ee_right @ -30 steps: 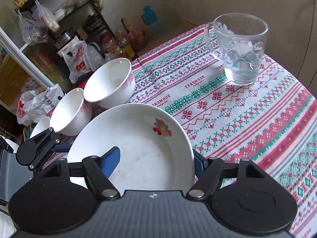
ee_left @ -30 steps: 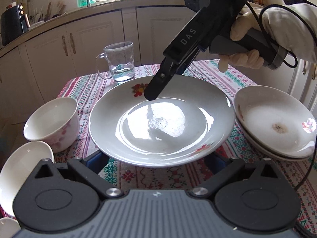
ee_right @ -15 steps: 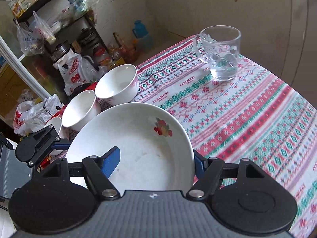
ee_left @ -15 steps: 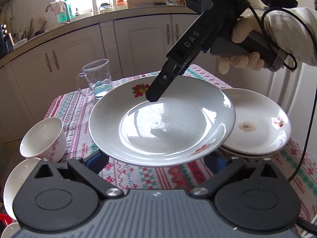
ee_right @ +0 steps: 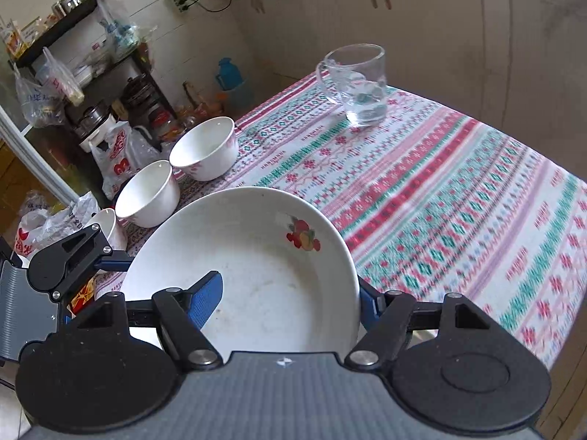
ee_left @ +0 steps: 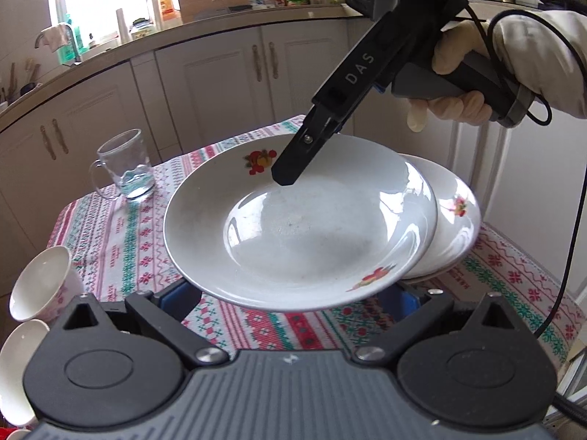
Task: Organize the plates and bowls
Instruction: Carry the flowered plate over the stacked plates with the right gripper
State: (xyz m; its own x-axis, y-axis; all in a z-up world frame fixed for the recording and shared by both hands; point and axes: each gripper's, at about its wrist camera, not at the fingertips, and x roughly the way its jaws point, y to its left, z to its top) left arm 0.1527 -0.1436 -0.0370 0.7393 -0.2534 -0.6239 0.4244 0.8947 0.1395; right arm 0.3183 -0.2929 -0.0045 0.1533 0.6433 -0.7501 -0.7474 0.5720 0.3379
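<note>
A white plate with fruit prints (ee_left: 301, 227) (ee_right: 264, 275) hangs above the table. My right gripper (ee_left: 290, 172) (ee_right: 290, 293) is shut on its rim, one blue pad (ee_right: 209, 293) inside the plate and the other under the edge. My left gripper (ee_left: 290, 293) sits beneath the plate's near edge, its fingers spread wide under it. A stack of plates (ee_left: 451, 220) lies on the table at the right, partly hidden behind the held plate. Three white bowls (ee_right: 203, 150) (ee_right: 146, 190) (ee_right: 106, 223) stand along the table's left edge.
A glass mug (ee_left: 128, 165) (ee_right: 359, 84) with a little water stands at the far side of the patterned tablecloth (ee_right: 458, 190). White cabinets (ee_left: 220, 73) run behind the table. A cluttered shelf and bags (ee_right: 73, 84) stand beyond the bowls. A gloved hand (ee_left: 458, 73) holds the right gripper.
The held plate has travelled to the right with both grippers and risen slightly. It now overlaps the stack of plates, while the bowls and mug have slid left in view.
</note>
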